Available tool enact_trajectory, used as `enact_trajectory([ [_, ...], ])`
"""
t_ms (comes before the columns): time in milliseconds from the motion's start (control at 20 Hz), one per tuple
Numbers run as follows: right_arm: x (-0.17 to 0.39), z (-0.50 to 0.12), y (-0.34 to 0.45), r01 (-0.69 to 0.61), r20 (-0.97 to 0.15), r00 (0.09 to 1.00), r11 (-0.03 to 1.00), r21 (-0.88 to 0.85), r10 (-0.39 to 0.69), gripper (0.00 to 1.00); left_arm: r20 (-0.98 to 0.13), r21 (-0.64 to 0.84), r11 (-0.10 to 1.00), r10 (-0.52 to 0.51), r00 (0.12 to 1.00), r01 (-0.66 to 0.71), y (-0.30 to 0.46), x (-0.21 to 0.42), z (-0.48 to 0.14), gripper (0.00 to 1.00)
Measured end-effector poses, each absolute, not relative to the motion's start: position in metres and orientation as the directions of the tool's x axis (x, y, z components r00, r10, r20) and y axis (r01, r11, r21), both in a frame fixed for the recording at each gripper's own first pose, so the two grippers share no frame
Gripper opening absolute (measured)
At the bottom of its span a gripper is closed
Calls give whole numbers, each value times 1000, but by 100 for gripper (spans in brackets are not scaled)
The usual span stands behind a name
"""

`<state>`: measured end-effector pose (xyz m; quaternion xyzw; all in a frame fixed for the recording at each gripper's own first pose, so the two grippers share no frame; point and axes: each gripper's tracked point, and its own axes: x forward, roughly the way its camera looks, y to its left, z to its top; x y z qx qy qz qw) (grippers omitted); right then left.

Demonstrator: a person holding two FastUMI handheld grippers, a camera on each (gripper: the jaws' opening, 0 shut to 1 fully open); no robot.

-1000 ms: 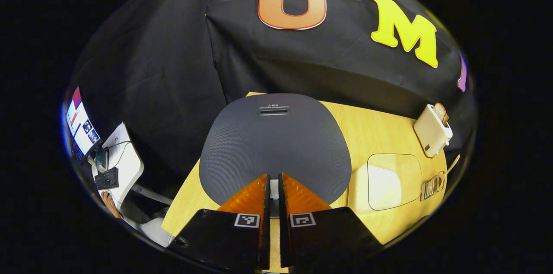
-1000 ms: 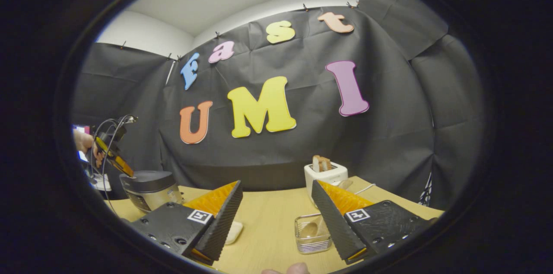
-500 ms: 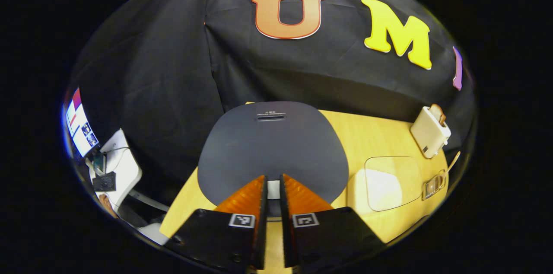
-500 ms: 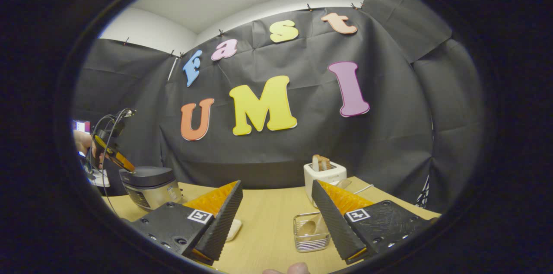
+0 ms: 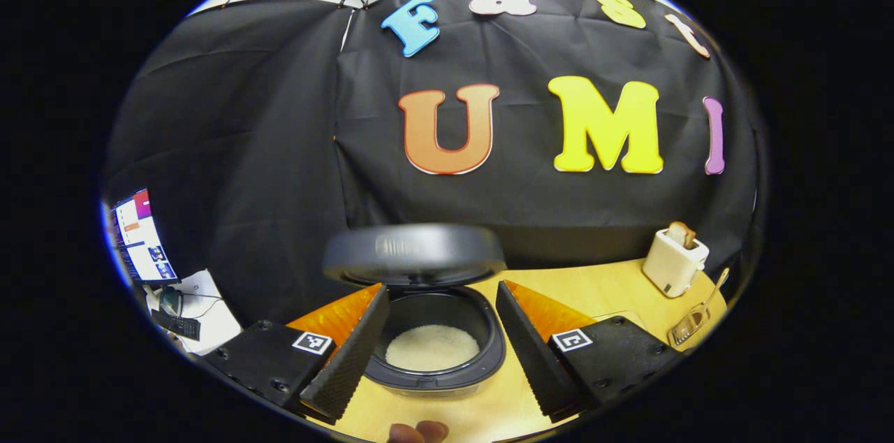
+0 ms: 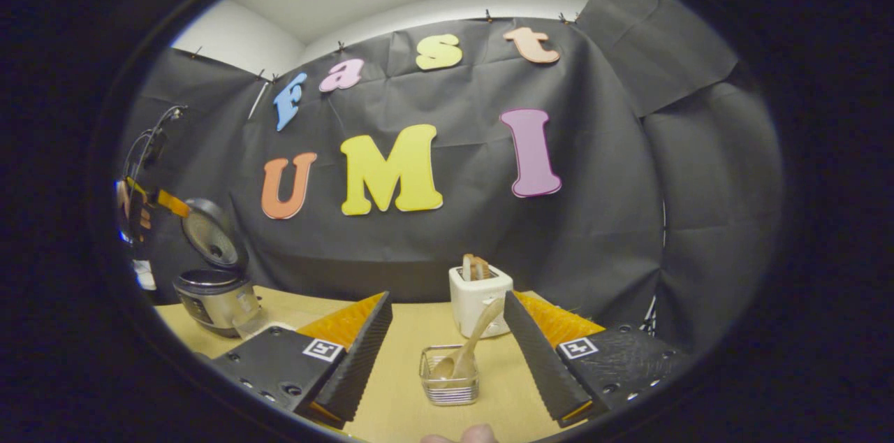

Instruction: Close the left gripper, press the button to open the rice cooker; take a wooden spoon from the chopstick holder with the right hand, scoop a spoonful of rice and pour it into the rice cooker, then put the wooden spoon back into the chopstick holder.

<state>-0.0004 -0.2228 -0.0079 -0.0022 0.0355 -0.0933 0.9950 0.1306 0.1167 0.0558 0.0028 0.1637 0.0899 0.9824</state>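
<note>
1. Left gripper view: cooker at 6 o'clock on the table, lid sprung up over the pot; pale rice lying inside the pot already; left gripper released, jaws spread wide to either side of the pot, holding nothing, touching nothing as far as can be told; toaster at 3 o'clock; holder with spoon at 4 o'clock, small and far off.

2. Right gripper view: holder at 6 o'clock, between the open jaws yet beyond them; spoon leaning up and right out of it, bowl down, handle tip in front of the toaster; right gripper released and wide, empty, well short of the spoon; cooker at 9 o'clock, lid raised, left gripper up beside it.

3. Handling, by judgement: spoon likely light, stiff, smooth wood, apt to pivot under a loose pinch; best taken on the free upper handle, above the holder rim; holder looks light, liable to tip or drag; loose rice apt to spill from a tilted bowl.
</note>
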Motion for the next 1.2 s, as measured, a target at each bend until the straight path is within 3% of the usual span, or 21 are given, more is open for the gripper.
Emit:
enact_trajectory([
  [200,-1,-8,-246,216,-90,972,976,-17,-217,92,-265,9,987,156,952,-159,104,112,62,98],
  [400,7,-20,-264,221,-146,965,975,-8,-220,96,-236,0,987,153,959,-158,92,91,52,98],
  [700,49,-69,-272,152,-304,944,987,60,-127,92,-161,0,988,154,975,-156,66,65,40,98],
  [850,76,-102,-281,144,-386,917,985,92,-98,96,-148,24,988,154,977,-153,56,54,33,98],
  [1200,124,-139,-281,124,-455,890,973,197,-21,96,-168,-20,992,119,979,-124,23,46,18,98],
])
